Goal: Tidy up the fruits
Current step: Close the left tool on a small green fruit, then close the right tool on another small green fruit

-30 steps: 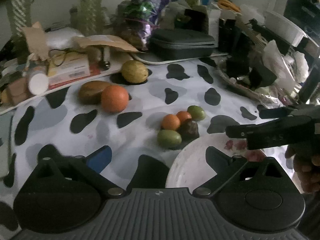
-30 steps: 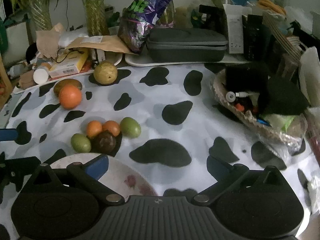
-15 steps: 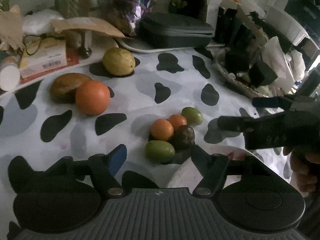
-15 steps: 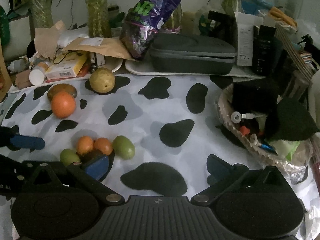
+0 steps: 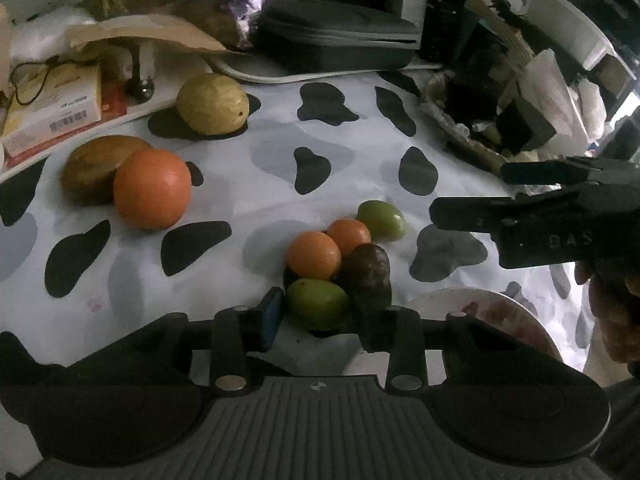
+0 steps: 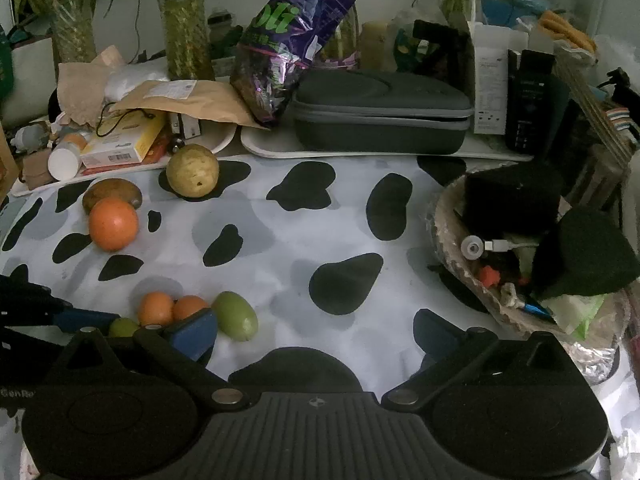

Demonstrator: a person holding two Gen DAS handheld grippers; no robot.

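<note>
Fruit lies scattered on the counter (image 5: 248,184), which wears a cow-spotted cloth, and the step in hand looks to be the left gripper (image 5: 320,318) taking the near green fruit (image 5: 317,303) from the small cluster. Its fingers sit narrowed on either side of that fruit, the blue pad (image 5: 270,314) just at its left flank and the dark finger at its right, though contact cannot be confirmed from the left wrist view. The dark fruit (image 5: 368,270) crowds the right side and two small oranges (image 5: 314,255) touch behind, so the closing should be slow and square to the green fruit alone, with the dark one kept outside the fingers. A straight lift would avoid rolling the neighbours. The white plate (image 5: 516,320) sits just beside the cluster to the right and seems the likely destination. The right gripper (image 6: 316,332) hovers wide apart and holds nothing, near the other green fruit (image 6: 235,315). A big orange (image 5: 152,188), a brown fruit (image 5: 90,166) and a yellow fruit (image 5: 212,104) wait farther back.
</note>
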